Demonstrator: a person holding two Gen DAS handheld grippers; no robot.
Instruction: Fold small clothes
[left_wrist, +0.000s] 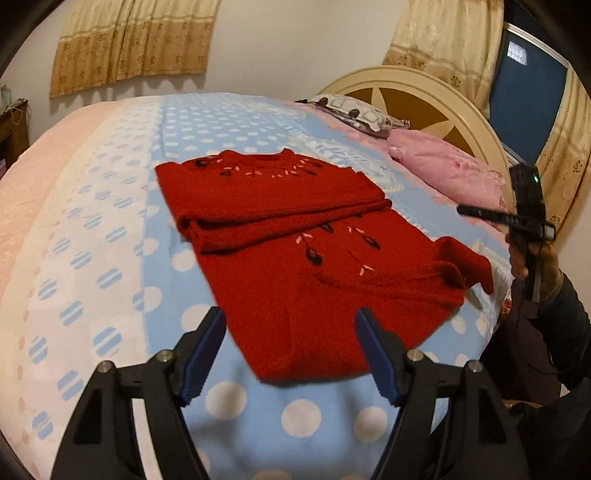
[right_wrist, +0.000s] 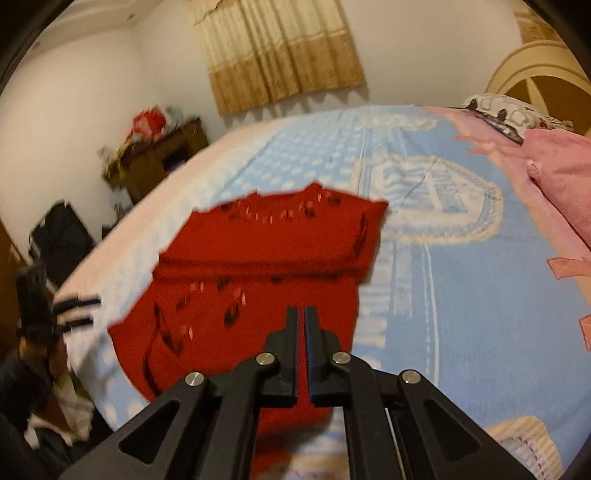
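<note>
A small red knit sweater (left_wrist: 295, 236) with dark and pink embroidery lies on the blue dotted bedspread (left_wrist: 155, 206). Its upper part is folded over, and one sleeve (left_wrist: 465, 266) sticks out at the right. My left gripper (left_wrist: 290, 315) is open and empty, held just above the sweater's near hem. In the right wrist view the sweater (right_wrist: 258, 266) is blurred. My right gripper (right_wrist: 304, 312) hangs over it with jaws nearly closed and nothing between them. The right gripper also shows at the bed's right edge in the left wrist view (left_wrist: 524, 206).
A pink pillow (left_wrist: 443, 170) and a patterned pillow (left_wrist: 354, 110) lie at the headboard (left_wrist: 424, 96). A brown cabinet (right_wrist: 162, 158) with clutter stands by the far wall. Curtains (left_wrist: 129, 40) hang behind the bed.
</note>
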